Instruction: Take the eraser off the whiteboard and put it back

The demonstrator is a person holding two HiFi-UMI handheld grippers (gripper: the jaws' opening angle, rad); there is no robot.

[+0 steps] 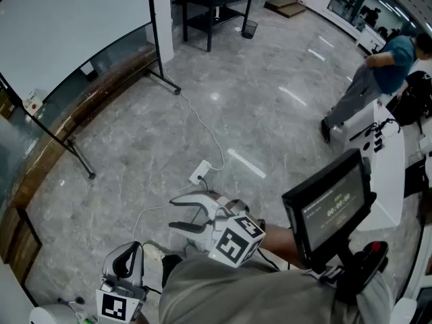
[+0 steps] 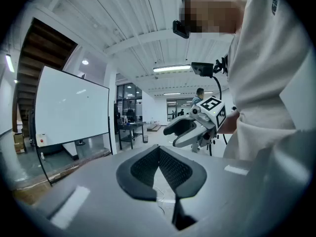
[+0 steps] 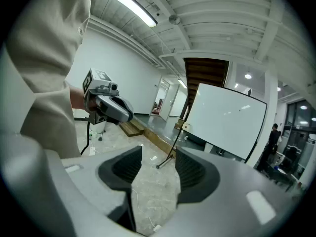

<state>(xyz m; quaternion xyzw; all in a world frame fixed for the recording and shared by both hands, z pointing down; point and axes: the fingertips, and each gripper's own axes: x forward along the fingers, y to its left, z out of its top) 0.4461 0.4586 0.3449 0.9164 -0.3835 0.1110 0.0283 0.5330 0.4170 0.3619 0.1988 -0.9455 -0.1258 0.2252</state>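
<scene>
Two grippers are held well off: left (image 2: pixel 159 154) pressed together, right (image 3: pixel 158 152) spread; whiteboard (image 1: pixel 61 25) at 10 o'clock should be approached squarely.

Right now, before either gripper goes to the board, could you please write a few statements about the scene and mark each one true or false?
1. The left gripper has its jaws closed with nothing between them. True.
2. The right gripper is holding the eraser. False: its jaws stand apart and empty, and the eraser sits at a lower corner of the whiteboard.
3. A white power strip lies on the floor ahead of the grippers. True.
4. The whiteboard lies flat on the floor. False: it stands upright on its black stand.
</scene>
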